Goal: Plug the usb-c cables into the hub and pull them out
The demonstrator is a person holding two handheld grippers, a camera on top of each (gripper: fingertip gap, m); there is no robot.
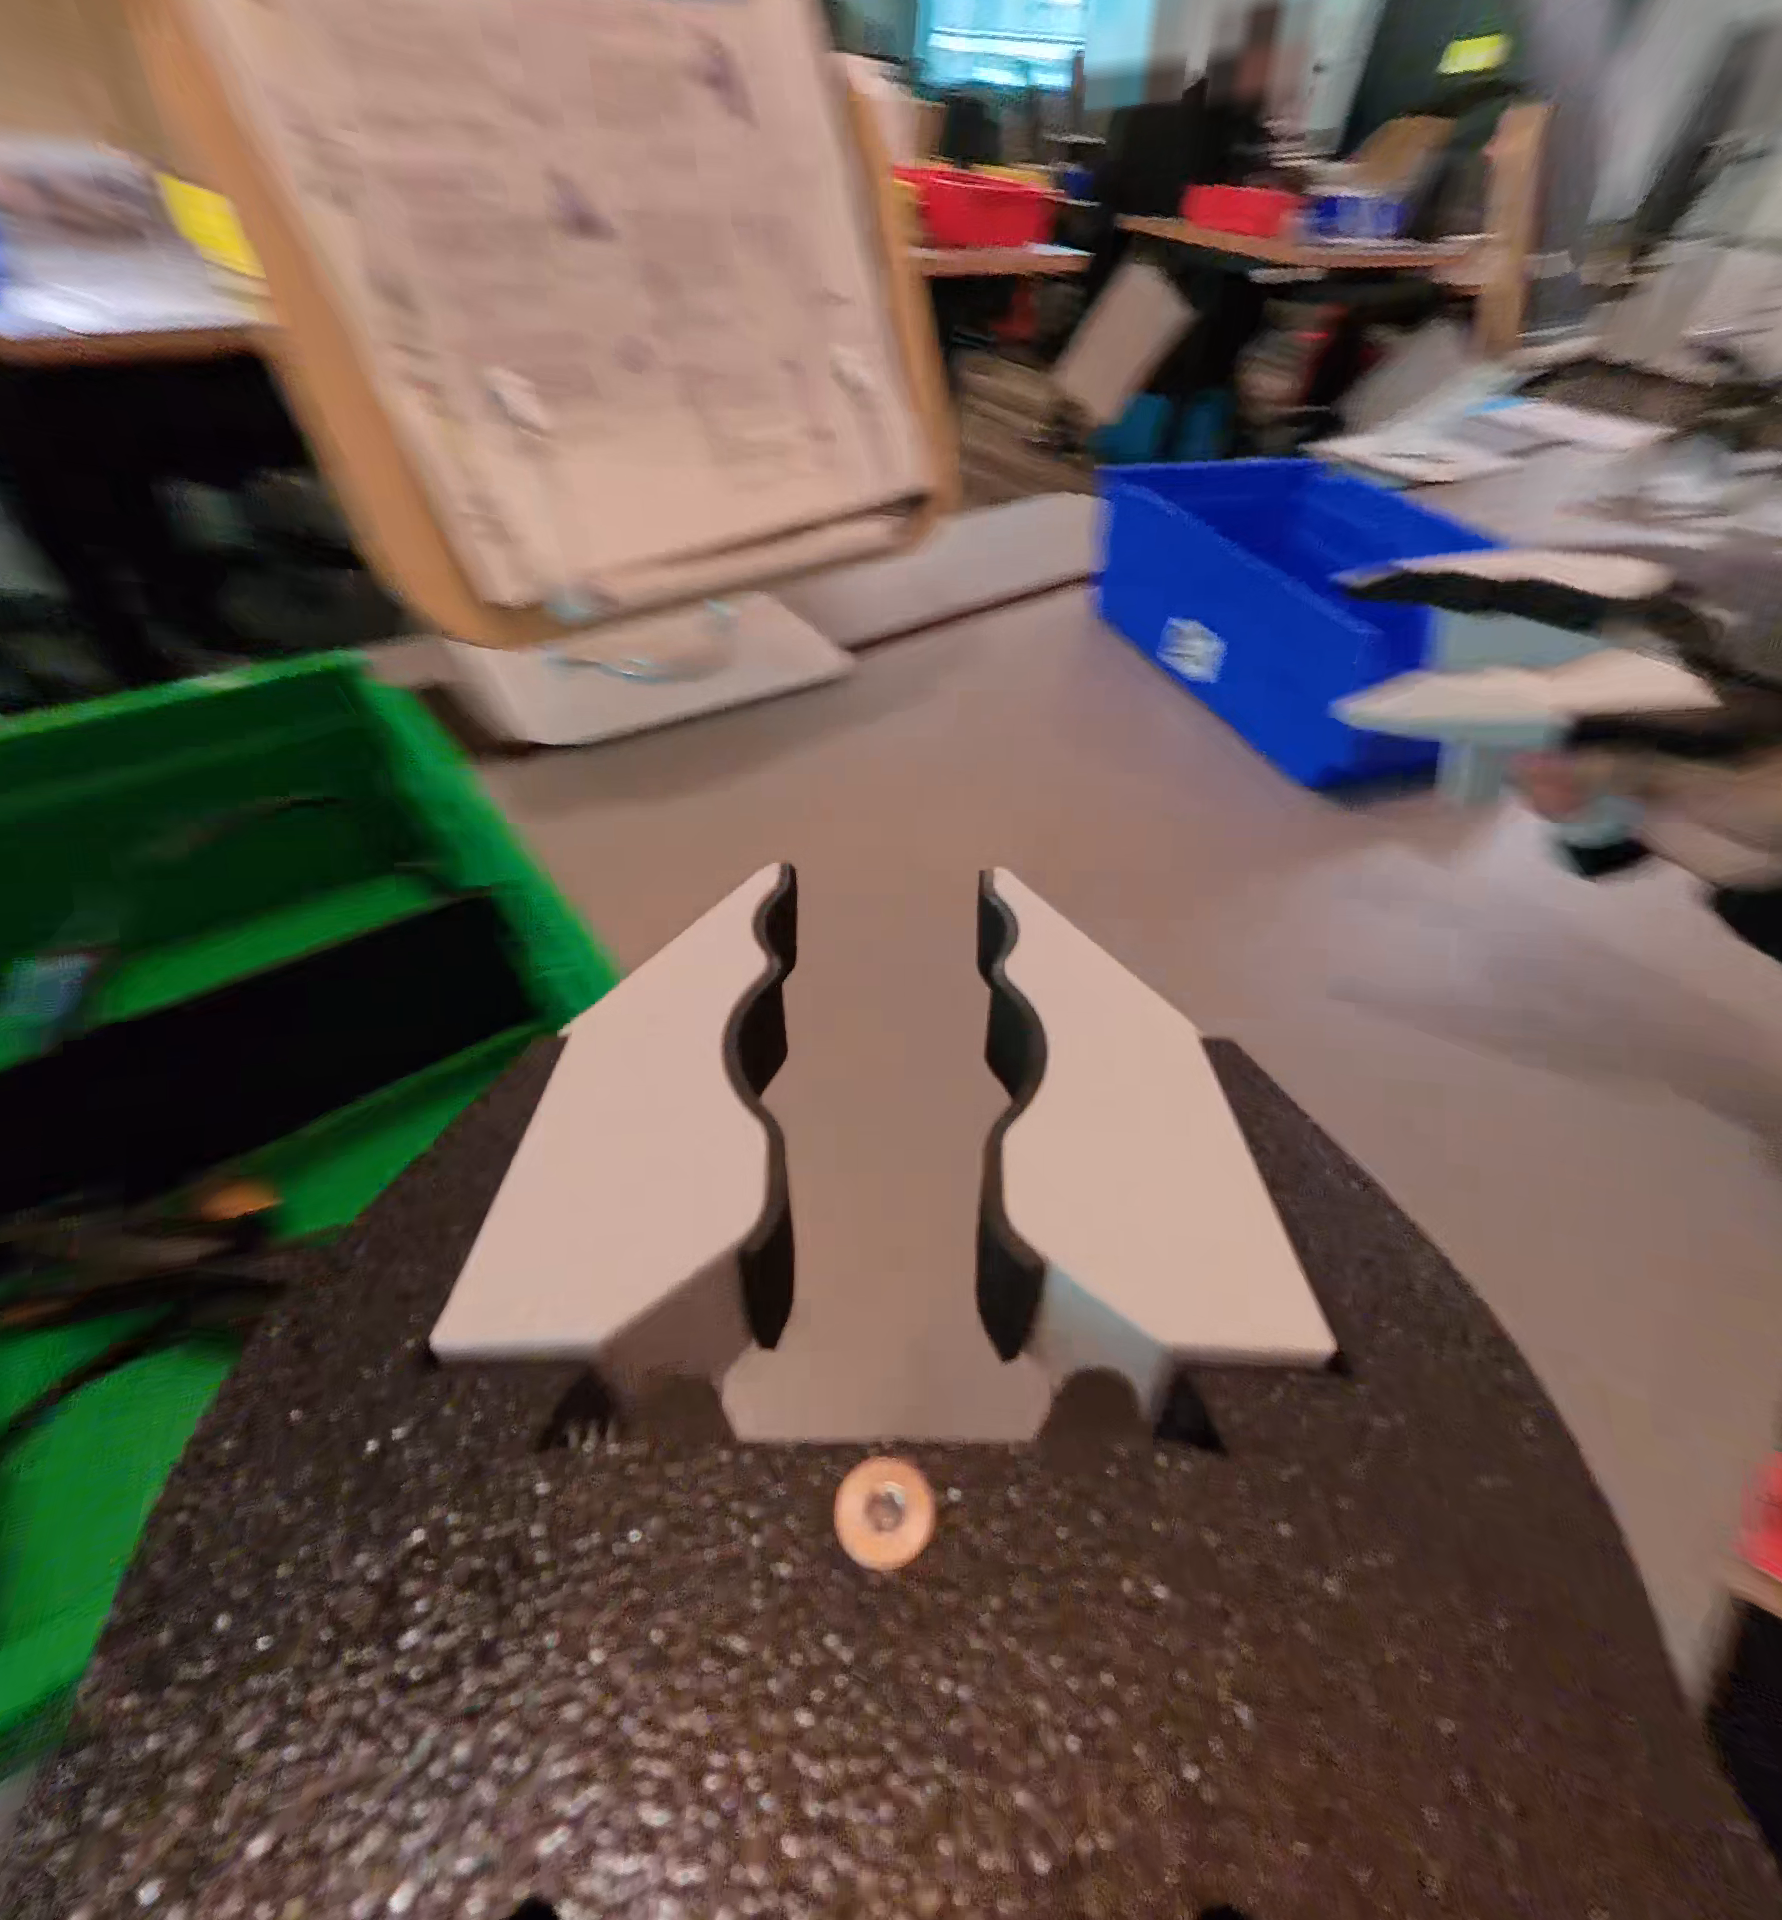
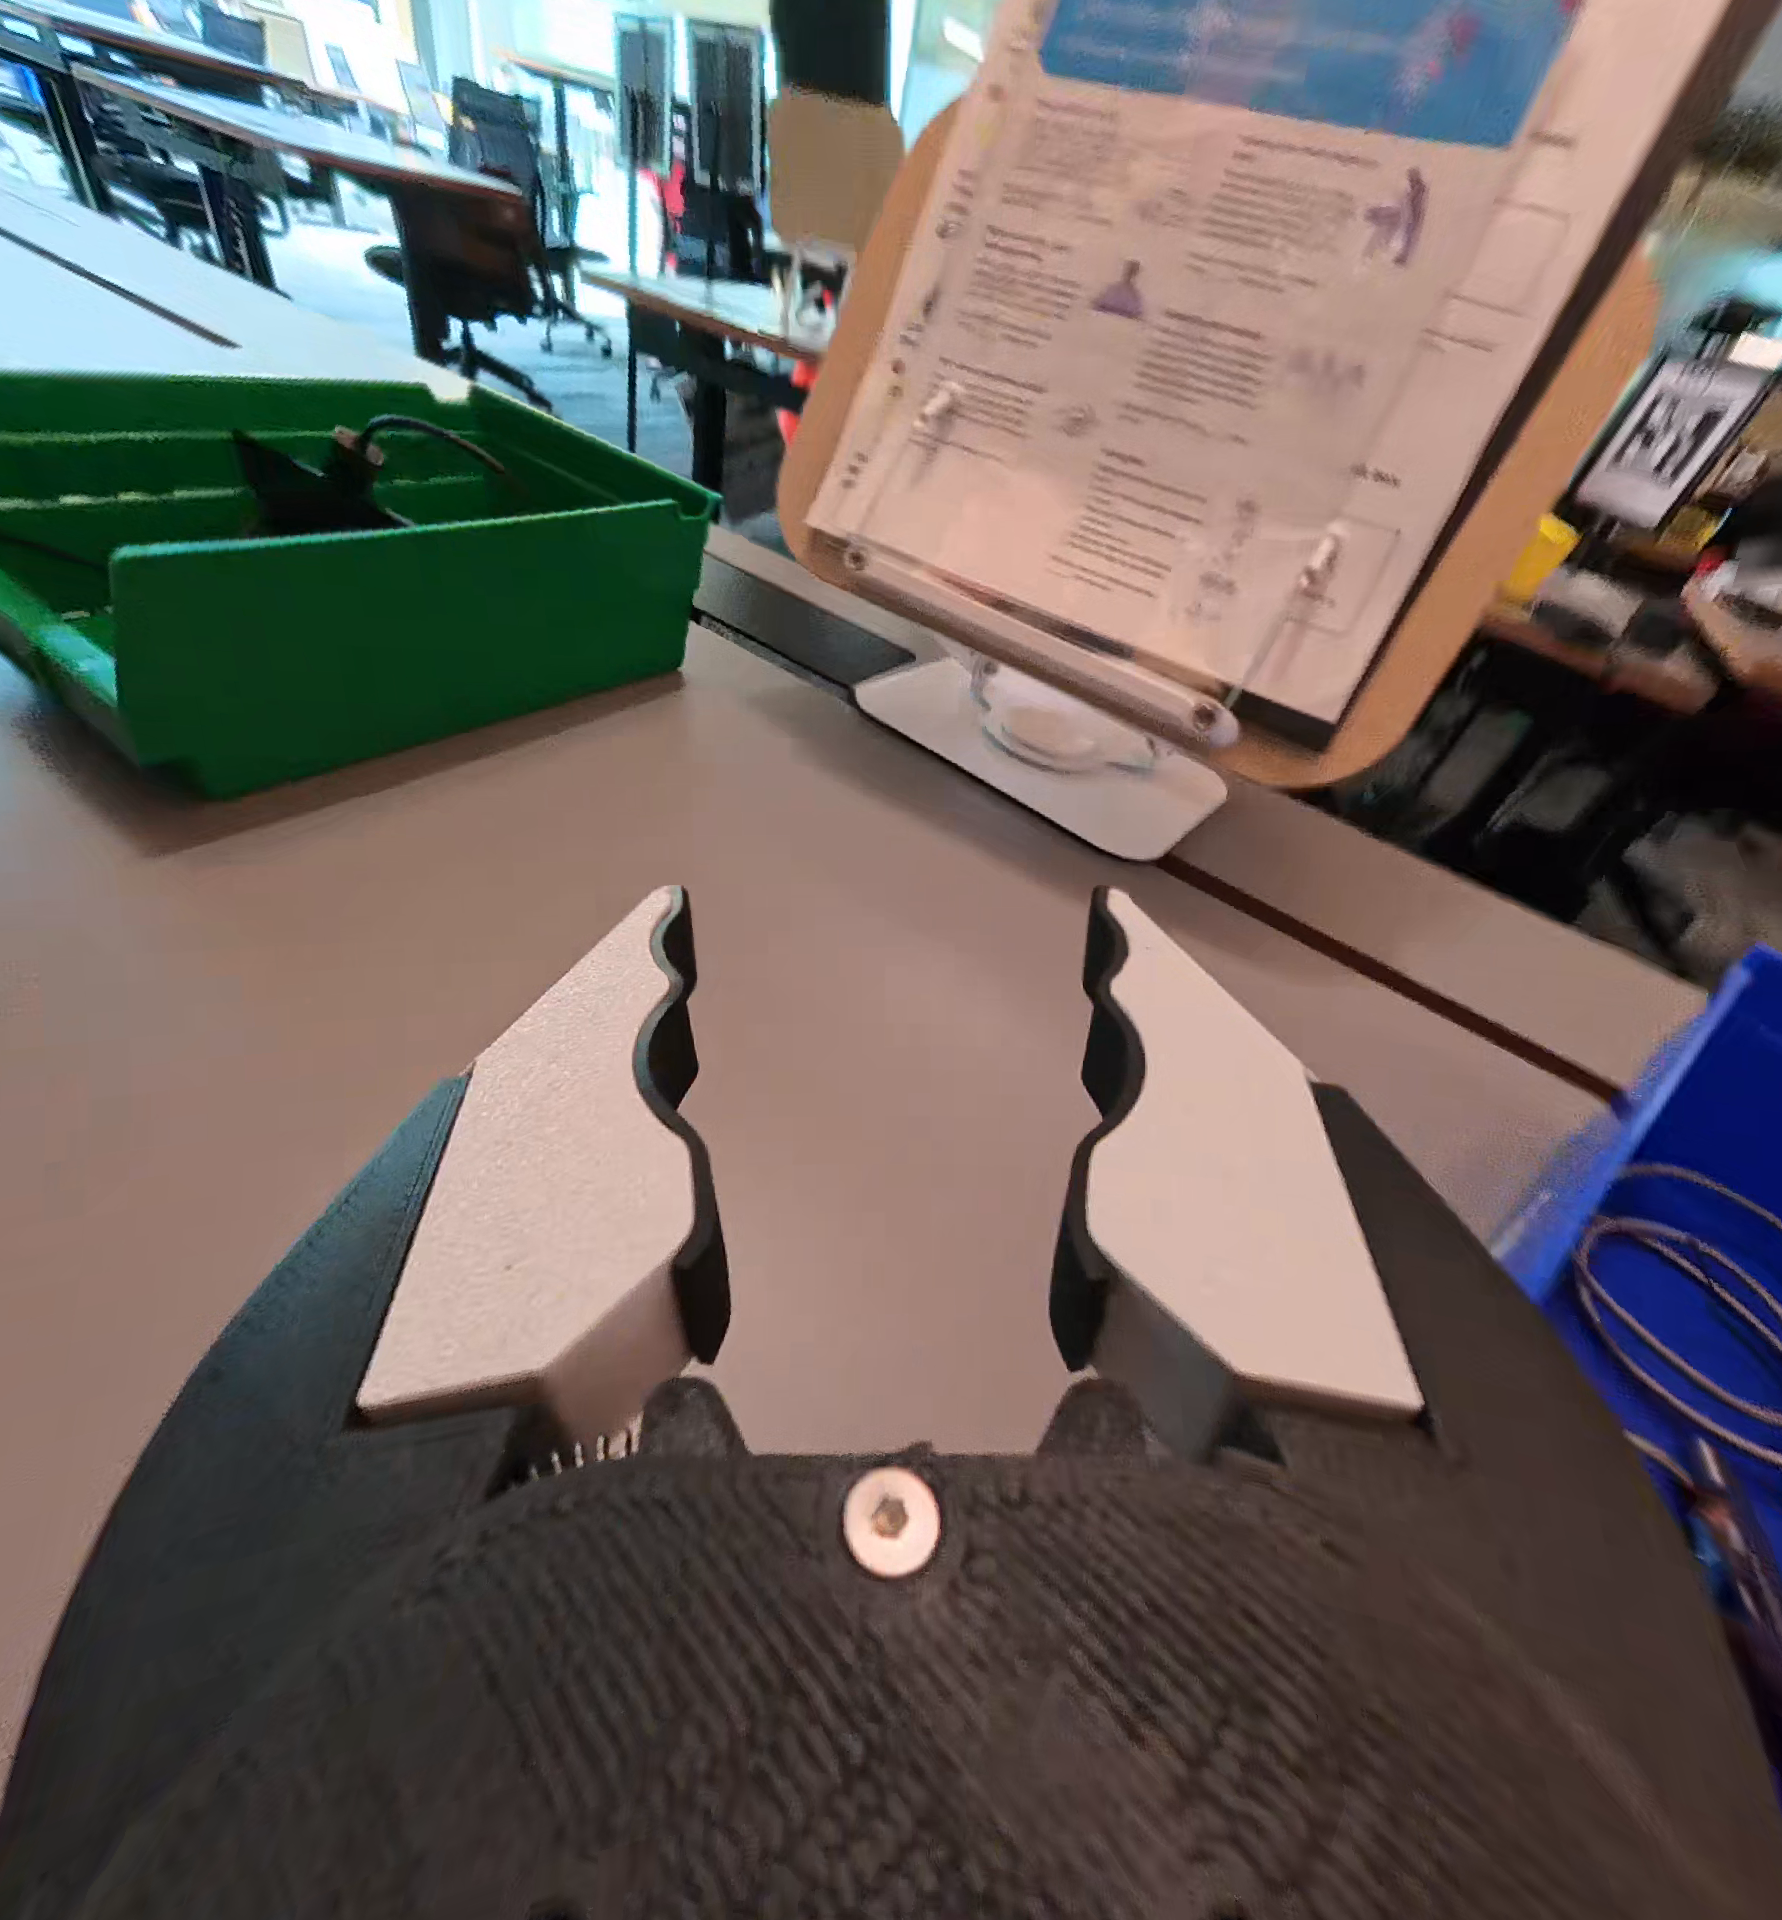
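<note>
My left gripper (image 1: 885, 883) is open and empty above the grey table (image 1: 970, 727), with a green bin (image 1: 191, 883) close on its left. My right gripper (image 2: 887, 904) is open and empty over the table (image 2: 866, 831); it also shows in the left wrist view (image 1: 1354, 649) at the right, held by a hand in front of a blue bin (image 1: 1261, 582). The green bin (image 2: 347, 623) holds a dark hub-like item with a short cable (image 2: 347, 468). The blue bin (image 2: 1718, 1195) holds coiled grey cables (image 2: 1697, 1320). The left view is blurred.
A document stand on a white base (image 2: 1074, 769) with a wooden back board (image 1: 575, 312) stands at the table's far edge. Beyond it are desks, chairs and shelves with red bins (image 1: 980, 203). A seam (image 2: 1386, 956) runs across the table at the right.
</note>
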